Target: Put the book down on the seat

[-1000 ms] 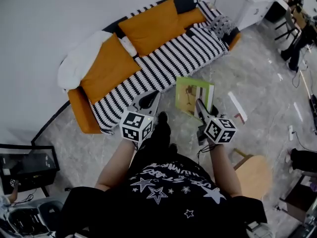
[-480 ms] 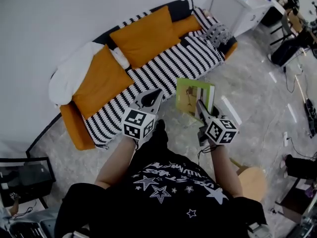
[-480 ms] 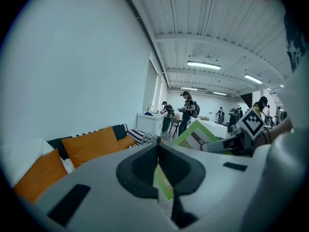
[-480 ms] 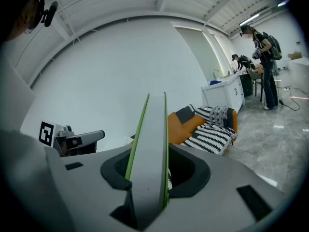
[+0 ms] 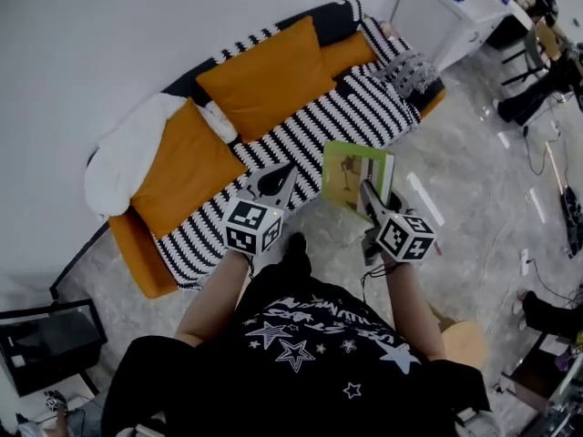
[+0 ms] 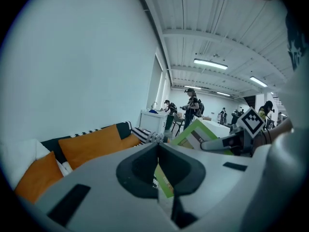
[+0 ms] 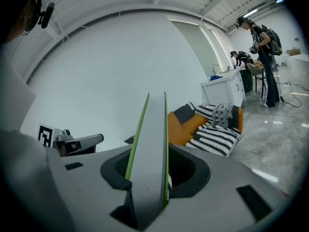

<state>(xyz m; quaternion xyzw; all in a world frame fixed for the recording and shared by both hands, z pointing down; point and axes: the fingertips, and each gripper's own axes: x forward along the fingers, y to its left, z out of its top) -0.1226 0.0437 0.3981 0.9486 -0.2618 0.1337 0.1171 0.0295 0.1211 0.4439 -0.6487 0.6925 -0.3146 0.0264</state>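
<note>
A green-covered book (image 5: 357, 176) stands upright on its edge in my right gripper (image 5: 369, 196), which is shut on its lower edge. In the right gripper view the book (image 7: 149, 144) fills the gap between the jaws edge-on. It hangs over the floor just in front of the sofa's black-and-white striped seat (image 5: 319, 126). My left gripper (image 5: 276, 182) is level with it at the seat's front edge, its jaws together and holding nothing. From the left gripper view the book (image 6: 195, 134) and the right gripper show to the right.
Two orange cushions (image 5: 269, 66) (image 5: 187, 167) and a white blanket (image 5: 127, 148) lean on the sofa back, a grey throw (image 5: 410, 62) at its right end. A white cabinet (image 5: 446, 12) stands beyond. A wooden stool (image 5: 469, 330) is at my right, a black table (image 5: 50, 340) at my left.
I have stepped toward the sofa with both grippers held as they were; the seat's front edge now lies under the left gripper. The book stays gripped and upright.
</note>
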